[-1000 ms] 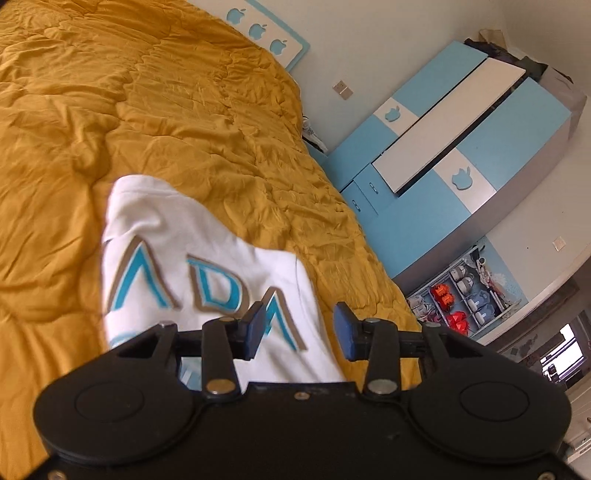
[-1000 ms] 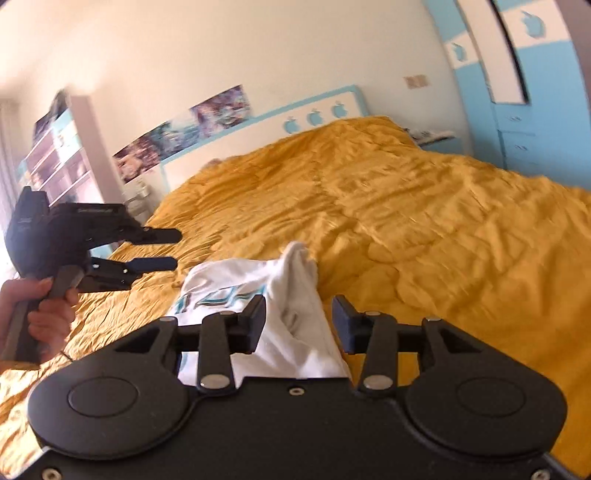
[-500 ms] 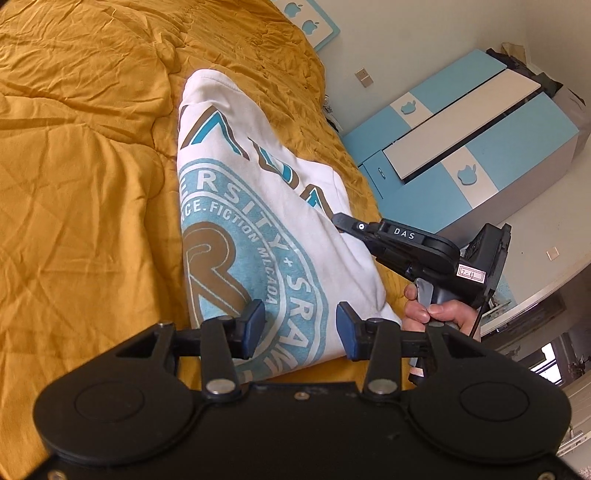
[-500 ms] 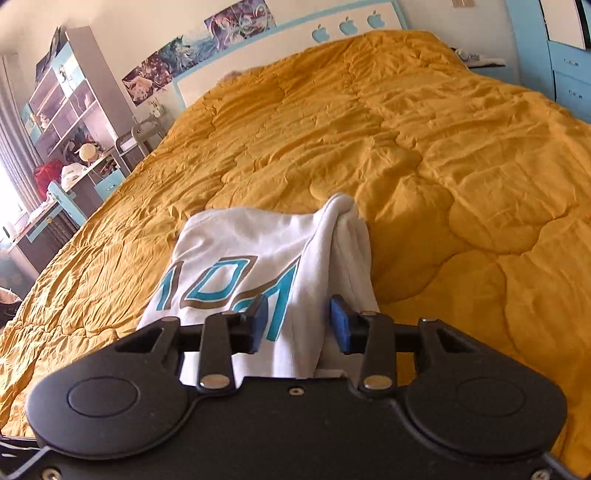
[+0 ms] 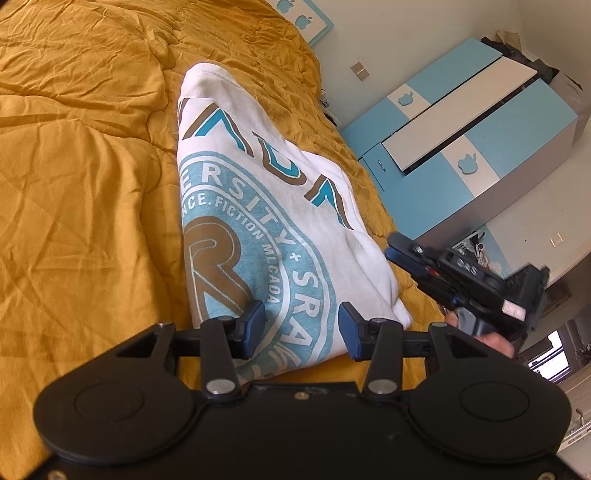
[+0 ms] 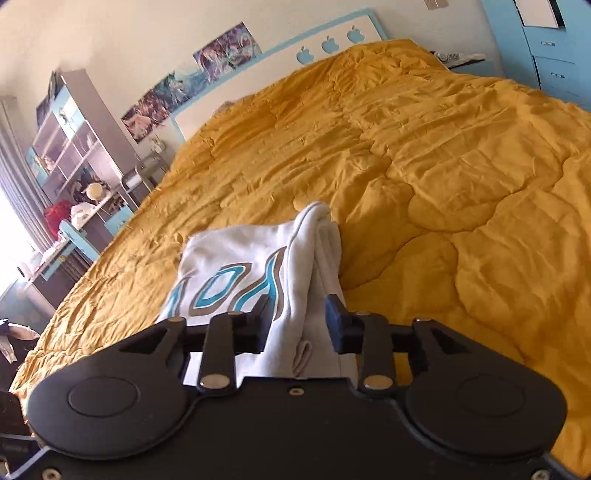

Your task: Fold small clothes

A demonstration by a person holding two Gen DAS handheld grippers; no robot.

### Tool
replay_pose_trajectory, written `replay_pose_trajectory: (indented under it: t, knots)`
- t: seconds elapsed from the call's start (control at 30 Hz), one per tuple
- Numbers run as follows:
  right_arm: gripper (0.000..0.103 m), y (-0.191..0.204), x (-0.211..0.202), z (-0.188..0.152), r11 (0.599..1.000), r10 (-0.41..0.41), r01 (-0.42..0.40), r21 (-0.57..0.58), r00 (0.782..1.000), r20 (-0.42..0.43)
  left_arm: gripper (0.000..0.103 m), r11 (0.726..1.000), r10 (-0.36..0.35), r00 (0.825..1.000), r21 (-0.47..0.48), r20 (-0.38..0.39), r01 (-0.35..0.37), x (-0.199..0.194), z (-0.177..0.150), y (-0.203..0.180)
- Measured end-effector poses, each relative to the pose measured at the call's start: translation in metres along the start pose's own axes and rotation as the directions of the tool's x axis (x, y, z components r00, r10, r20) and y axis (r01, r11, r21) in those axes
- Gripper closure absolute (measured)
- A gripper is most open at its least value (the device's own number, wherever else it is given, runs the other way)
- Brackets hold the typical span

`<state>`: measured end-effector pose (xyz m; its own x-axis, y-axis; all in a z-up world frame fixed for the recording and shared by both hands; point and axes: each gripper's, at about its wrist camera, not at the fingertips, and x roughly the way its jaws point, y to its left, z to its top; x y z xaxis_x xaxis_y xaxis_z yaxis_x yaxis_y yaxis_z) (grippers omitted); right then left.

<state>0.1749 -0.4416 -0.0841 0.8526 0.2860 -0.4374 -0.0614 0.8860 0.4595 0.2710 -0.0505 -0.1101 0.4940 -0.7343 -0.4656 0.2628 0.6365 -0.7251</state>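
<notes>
On the yellow quilt (image 5: 92, 192) lies the white sweatshirt (image 5: 266, 206), folded into a long narrow strip, printed side up, and that strip is the whole story here. Its long axis runs away from the left gripper (image 5: 301, 328) toward the headboard (image 5: 303, 18), with the near short end sitting right under that gripper's spread fingers. Nothing is pinched there; the blue pads stand apart over the print, one either side of the round emblem.

Over to the right gripper (image 5: 397, 253), seen from the left wrist view just beside the sweatshirt's long edge on the wardrobe (image 5: 480, 122) side, tips pointing in at the cloth. Whether it touches the fabric from that angle, I cannot tell. From its own camera the right gripper (image 6: 297, 319) has its fingers parted too, with a bunched fold of the sweatshirt (image 6: 258, 266) rising between them, not clamped so far as I can see.

My read: the next fold is end over end, along that long axis. The left gripper is the nearer one to the short end facing us, while the right sits alongside. Both need a corner of that near end, then a carry toward the headboard. Thick layers could slip out of a shallow pinch.
</notes>
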Motion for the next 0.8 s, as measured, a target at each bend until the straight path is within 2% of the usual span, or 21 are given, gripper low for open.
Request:
replay_pose_trajectory:
  t: [0.13, 0.33, 0.37, 0.4, 0.5, 0.57, 0.63, 0.7, 0.73, 0.77, 0.8]
  knots:
    - [0.065, -0.001, -0.035, -0.020, 0.997, -0.038, 0.036, -0.068, 0.999, -0.032, 0.056, 1.000, 0.005, 1.000, 0.004, 0.003, -0.005, 0.001, 0.001, -0.001]
    - [0.066, -0.001, -0.030, -0.032, 0.996, -0.036, 0.029, -0.086, 0.996, -0.083, 0.056, 1.000, 0.011, 1.000, -0.011, 0.003, -0.011, -0.002, -0.001, -0.002]
    - [0.072, 0.001, -0.027, -0.033, 0.996, -0.039, 0.030, -0.087, 0.994, -0.098, 0.056, 1.000, 0.014, 1.000, -0.011, 0.002, -0.014, -0.002, -0.001, -0.002]
    - [0.095, 0.003, -0.025, -0.034, 0.995, -0.047, 0.038, -0.090, 0.994, -0.101, 0.056, 1.000, 0.018, 1.000, -0.009, 0.003, -0.018, -0.003, -0.002, -0.003]
    - [0.097, 0.001, -0.032, -0.034, 0.994, -0.088, 0.083, -0.076, 0.993, -0.076, 0.056, 1.000, 0.027, 1.000, -0.008, 0.000, -0.027, -0.012, -0.002, -0.009]
    - [0.096, -0.004, -0.030, -0.038, 0.994, -0.097, 0.091, -0.062, 0.990, -0.104, 0.056, 0.997, 0.058, 0.998, 0.044, 0.021, -0.059, -0.028, -0.006, -0.020]
    - [0.094, 0.000, -0.031, -0.042, 0.988, -0.123, 0.113, -0.102, 0.988, -0.090, 0.056, 0.977, 0.133, 0.990, 0.161, 0.047, -0.139, -0.040, -0.016, -0.034]
    - [0.080, 0.005, -0.040, -0.043, 0.989, -0.120, 0.115, -0.092, 0.991, -0.054, 0.056, 0.924, 0.231, 0.971, 0.297, 0.066, -0.240, -0.044, -0.029, -0.047]
    - [0.075, 0.006, -0.043, -0.044, 0.990, -0.119, 0.115, -0.076, 0.992, -0.051, 0.056, 0.896, 0.268, 0.961, 0.348, 0.073, -0.276, -0.043, -0.035, -0.052]
    - [0.065, 0.007, -0.046, -0.045, 0.991, -0.122, 0.119, -0.057, 0.992, -0.045, 0.056, 0.868, 0.300, 0.950, 0.390, 0.081, -0.307, -0.041, -0.041, -0.055]
    - [0.061, 0.008, -0.048, -0.046, 0.992, -0.120, 0.118, -0.044, 0.992, -0.039, 0.056, 0.852, 0.315, 0.945, 0.413, 0.084, -0.321, -0.038, -0.045, -0.057]
